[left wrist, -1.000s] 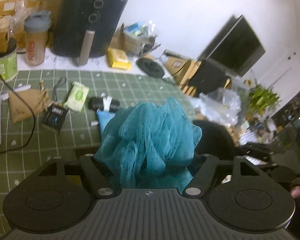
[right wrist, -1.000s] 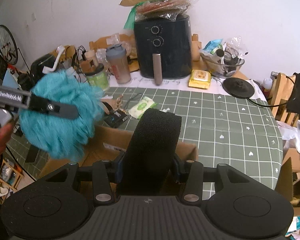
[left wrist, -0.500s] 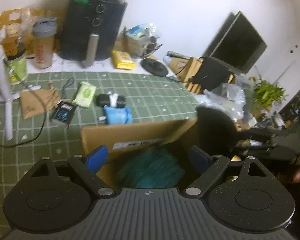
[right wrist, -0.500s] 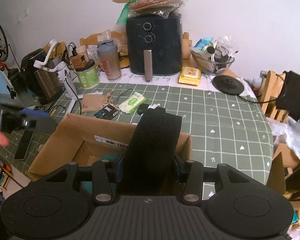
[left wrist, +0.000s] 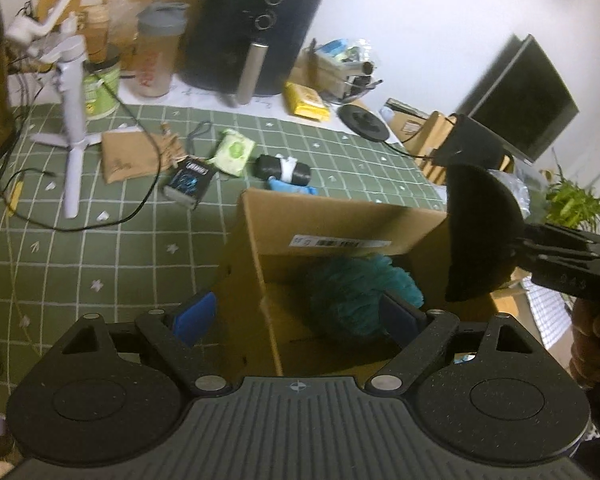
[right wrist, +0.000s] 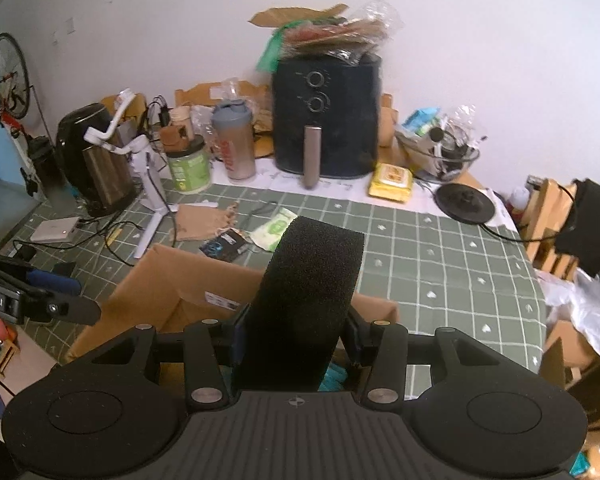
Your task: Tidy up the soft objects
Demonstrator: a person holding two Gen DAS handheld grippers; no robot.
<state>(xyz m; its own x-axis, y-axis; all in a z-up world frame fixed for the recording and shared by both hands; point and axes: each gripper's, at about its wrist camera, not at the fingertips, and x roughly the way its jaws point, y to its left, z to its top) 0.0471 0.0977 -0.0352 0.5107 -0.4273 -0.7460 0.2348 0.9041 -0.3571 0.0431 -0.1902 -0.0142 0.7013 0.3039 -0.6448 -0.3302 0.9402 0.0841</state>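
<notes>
Black foam sponge (right wrist: pixel 308 300) clenched in right jaws above cardboard box (left wrist: pixel 340 228); left jaws released beside teal loofah (left wrist: pixel 356 292).

We are looking at a white wall (right wrist: pixel 140 20) rising behind a table (right wrist: pixel 440 248) wearing a green checked cloth, while a wooden chair (right wrist: pixel 548 216) is standing beside it.

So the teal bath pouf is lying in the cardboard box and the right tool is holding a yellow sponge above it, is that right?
Not quite. The sponge clamped in the right tool is black, not yellow, as the right wrist view shows. The rest holds: the teal bath pouf lies in the cardboard box.
</notes>
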